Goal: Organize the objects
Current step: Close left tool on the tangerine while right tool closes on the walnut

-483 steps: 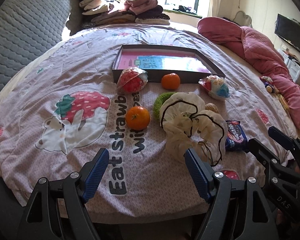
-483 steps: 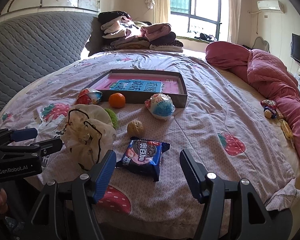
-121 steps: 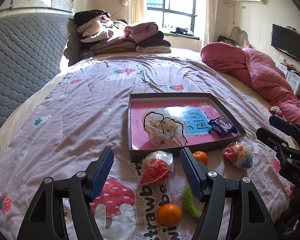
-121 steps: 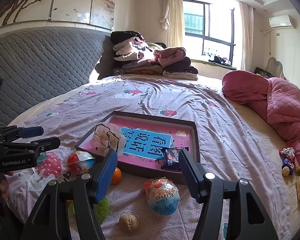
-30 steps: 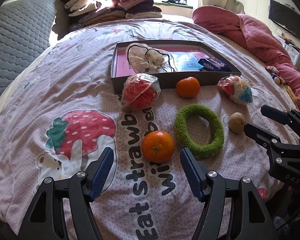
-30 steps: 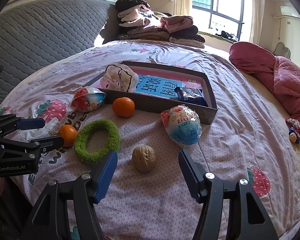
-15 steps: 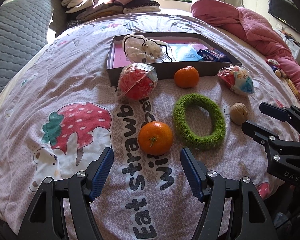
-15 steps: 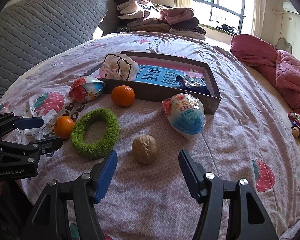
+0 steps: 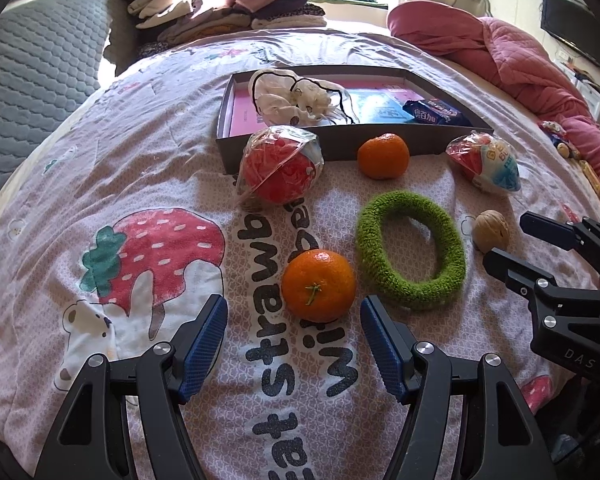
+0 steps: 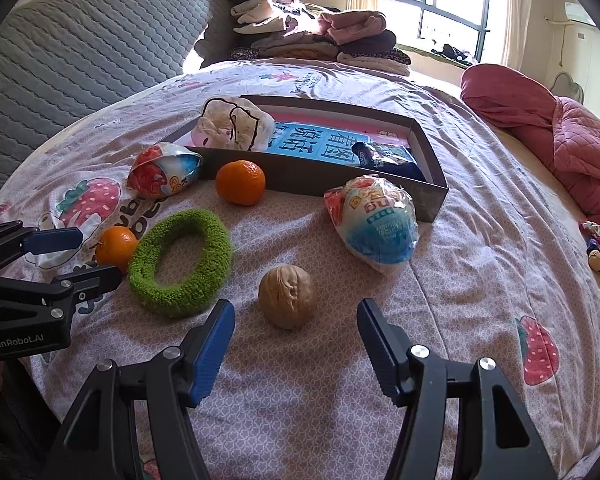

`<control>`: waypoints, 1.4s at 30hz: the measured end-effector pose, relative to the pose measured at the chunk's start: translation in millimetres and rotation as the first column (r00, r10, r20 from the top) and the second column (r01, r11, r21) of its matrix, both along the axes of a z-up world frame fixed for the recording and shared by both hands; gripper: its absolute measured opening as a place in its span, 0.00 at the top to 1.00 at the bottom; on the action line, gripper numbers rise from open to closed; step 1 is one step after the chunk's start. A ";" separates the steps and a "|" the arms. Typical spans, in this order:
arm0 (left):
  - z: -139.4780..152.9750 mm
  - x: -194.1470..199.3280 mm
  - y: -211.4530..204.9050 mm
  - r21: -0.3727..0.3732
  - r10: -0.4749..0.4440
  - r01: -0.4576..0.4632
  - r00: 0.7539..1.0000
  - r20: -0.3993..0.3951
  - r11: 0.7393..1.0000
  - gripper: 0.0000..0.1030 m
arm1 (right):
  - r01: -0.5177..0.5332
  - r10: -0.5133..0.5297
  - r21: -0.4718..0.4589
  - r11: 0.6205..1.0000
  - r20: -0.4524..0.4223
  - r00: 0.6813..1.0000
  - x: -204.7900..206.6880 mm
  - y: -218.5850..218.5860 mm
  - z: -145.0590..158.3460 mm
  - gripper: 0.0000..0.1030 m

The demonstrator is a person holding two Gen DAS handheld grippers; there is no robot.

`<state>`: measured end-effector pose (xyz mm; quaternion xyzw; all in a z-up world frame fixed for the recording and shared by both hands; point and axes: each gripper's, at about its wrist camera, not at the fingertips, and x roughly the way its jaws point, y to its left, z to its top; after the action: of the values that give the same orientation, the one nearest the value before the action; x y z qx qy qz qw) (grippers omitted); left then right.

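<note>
The shallow box [image 9: 340, 140] on the bedspread [image 9: 148, 184] already holds the drawstring pouch [image 9: 296, 98] and a cookie packet [image 9: 436, 113]. Outside lie two tangerines [image 9: 318, 285], a green ring [image 9: 410, 249], a walnut [image 10: 287, 295] and two wrapped eggs [image 10: 374, 220]. Left gripper [image 9: 293, 336] and right gripper [image 10: 296, 340] hover spread, empty.

A home bedroom: strawberry-print bed [image 9: 148, 168], folded clothes [image 10: 312, 36], wall television [image 9: 576, 32].

Two oranges: near orange [image 9: 318, 285] and far orange [image 9: 383, 156]. Two wrapped toy eggs: red egg [image 9: 280, 169] and blue egg [image 9: 488, 165]. One green ring [image 9: 411, 255], one walnut [image 9: 491, 230], one drawstring pouch [image 9: 290, 97], one snack packet [image 9: 434, 113], one box [image 9: 340, 145].
</note>
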<state>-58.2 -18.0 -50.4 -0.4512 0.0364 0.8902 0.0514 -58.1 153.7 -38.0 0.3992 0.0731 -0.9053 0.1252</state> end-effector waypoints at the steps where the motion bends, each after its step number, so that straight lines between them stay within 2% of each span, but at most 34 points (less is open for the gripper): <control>1: -0.8 -0.7 0.1 -0.001 0.003 -0.003 1.000 0.000 1.000 0.32 | 0.005 -0.005 0.000 1.000 -0.001 1.000 -1.0 0.9 -0.5 0.39; 15: -6.1 -12.7 1.6 0.006 0.019 -0.019 1.000 -0.014 1.000 0.32 | 0.013 -0.013 -0.018 1.000 0.004 1.000 -13.7 1.1 -8.3 0.40; 27: -9.7 -19.6 -3.9 0.053 0.024 -0.023 0.999 -0.024 0.998 0.32 | -0.019 0.018 -0.018 1.000 -0.009 1.000 -13.9 -4.8 -13.8 0.68; 29: -9.7 -19.5 -4.5 0.058 0.021 -0.019 0.999 -0.025 0.998 0.33 | -0.024 0.024 -0.010 1.000 -0.012 1.000 -12.9 -6.0 -14.4 0.68; 42: -11.6 -19.3 1.6 0.081 -0.044 0.047 0.998 -0.040 0.996 0.61 | -0.036 0.035 -0.020 0.999 -0.015 0.999 -11.8 -4.6 -14.5 0.68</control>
<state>-77.5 -16.4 -62.0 -0.4307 0.0111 0.8980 0.0893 -69.9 149.1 -52.5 0.3898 0.0720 -0.9066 0.1447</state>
